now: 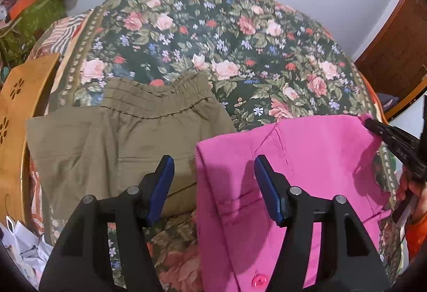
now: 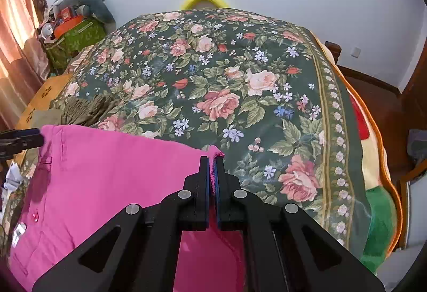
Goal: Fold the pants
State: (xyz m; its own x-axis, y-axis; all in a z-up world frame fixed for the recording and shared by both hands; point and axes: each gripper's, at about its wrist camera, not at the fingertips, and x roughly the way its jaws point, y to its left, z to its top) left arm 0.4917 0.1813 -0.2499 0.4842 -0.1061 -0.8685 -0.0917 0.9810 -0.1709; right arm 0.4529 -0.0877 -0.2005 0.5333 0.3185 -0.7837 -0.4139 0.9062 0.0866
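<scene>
Left gripper (image 1: 213,166), seen from its own wrist camera, stands wide apart and holds nothing, hovering over the left edge of the pink pants (image 1: 293,172), which lie on the floral bedspread (image 1: 240,38) beside folded olive pants (image 1: 120,137). From the right wrist, the right gripper (image 2: 212,166) is clamped tight on the pink pants' (image 2: 106,180) far corner, lifting that edge off the bedspread (image 2: 226,78).
</scene>
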